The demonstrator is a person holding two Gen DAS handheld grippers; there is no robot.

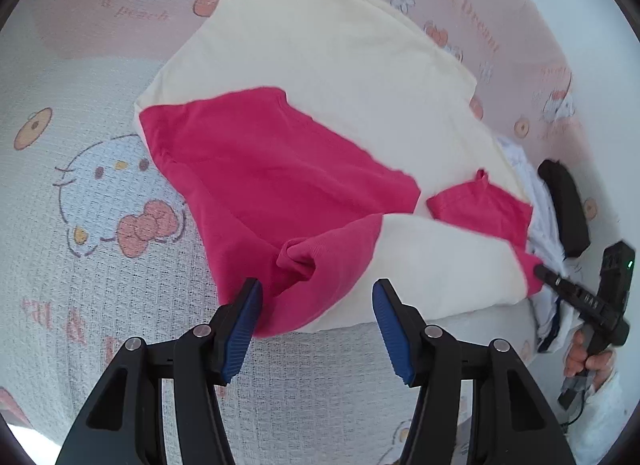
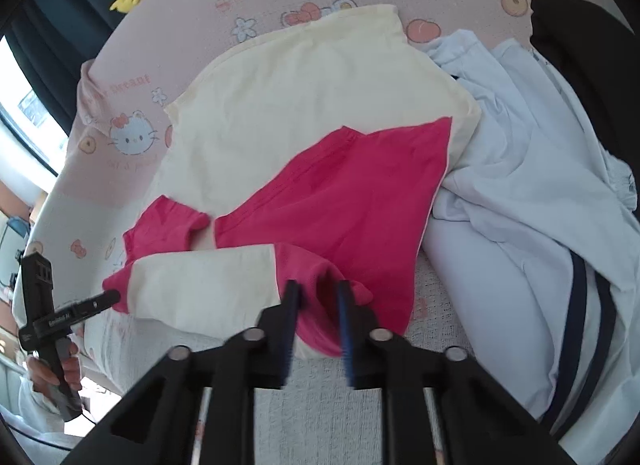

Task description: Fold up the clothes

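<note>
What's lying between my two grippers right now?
The cream sleeve of the pink-and-cream top runs between left gripper and right gripper; both wrist views show it.

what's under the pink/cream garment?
The pink and cream garment lies on the cartoon-print bedspread. Its right edge overlaps a pale blue garment. How far the blue one runs beneath is covered, as is anything else below it.
</note>
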